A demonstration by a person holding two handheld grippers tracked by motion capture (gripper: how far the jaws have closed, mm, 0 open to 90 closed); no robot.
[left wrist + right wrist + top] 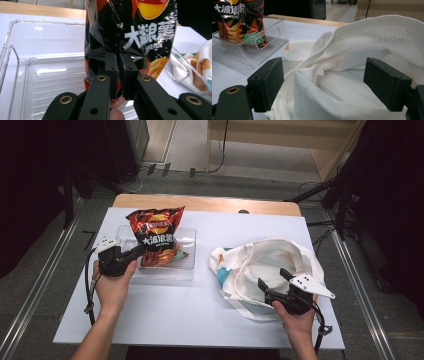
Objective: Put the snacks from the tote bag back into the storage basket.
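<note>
Left tongs (121, 72) clamped on crisp bag (156, 234); right tongs (329, 83) apart over "HOUS" tote (367, 50).

There is one bag of crisps (157, 234), red and black with white lettering. There is one clear plastic bin (186, 265), a single compartment as far as I can tell. One white cloth tote bag (272, 265) lies on the one table (170, 315), which carries one white sheet as its cover. Two hand-held grippers are about, the left hand-held gripper (141, 251) and the right hand-held gripper (272, 279), each with two black jaws, and two forearms come in with them.
</note>
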